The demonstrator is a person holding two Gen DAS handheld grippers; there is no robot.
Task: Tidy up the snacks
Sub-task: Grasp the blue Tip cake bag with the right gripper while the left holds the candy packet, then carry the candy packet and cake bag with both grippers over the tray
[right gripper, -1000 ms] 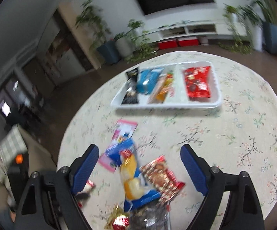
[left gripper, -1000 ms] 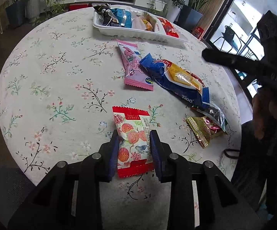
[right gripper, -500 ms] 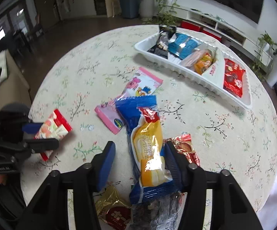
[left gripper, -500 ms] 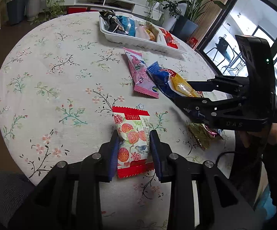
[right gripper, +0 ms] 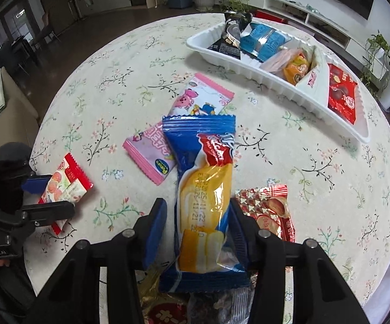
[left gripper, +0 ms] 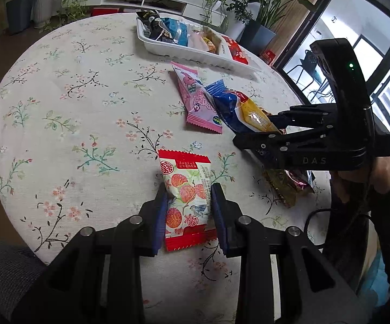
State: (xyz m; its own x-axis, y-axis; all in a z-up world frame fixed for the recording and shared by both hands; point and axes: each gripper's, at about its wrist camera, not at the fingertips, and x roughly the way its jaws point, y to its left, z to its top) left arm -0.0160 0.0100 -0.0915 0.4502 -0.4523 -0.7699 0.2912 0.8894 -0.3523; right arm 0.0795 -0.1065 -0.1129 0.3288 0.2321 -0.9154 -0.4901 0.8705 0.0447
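Note:
My left gripper (left gripper: pixel 188 210) is shut on a red-and-white fruit snack packet (left gripper: pixel 185 197) that lies on the flowered tablecloth; the same packet shows in the right wrist view (right gripper: pixel 65 185). My right gripper (right gripper: pixel 197 217) is closed around a blue-and-yellow cake packet (right gripper: pixel 204 189), also seen in the left wrist view (left gripper: pixel 238 110). A pink cartoon packet (right gripper: pixel 184 124) lies partly under the blue one. A white divided tray (right gripper: pixel 281 81) at the far side holds several snacks.
A red star-printed packet (right gripper: pixel 272 210) lies right of my right gripper. A gold packet (left gripper: pixel 286 189) and a clear dark packet lie near the table's near edge. Plants and a white shelf stand beyond the round table (left gripper: pixel 60 94).
My right gripper came down over the blue-and-yellow packet and its jaws closed in on it. My left gripper stayed shut on the red-and-white packet.

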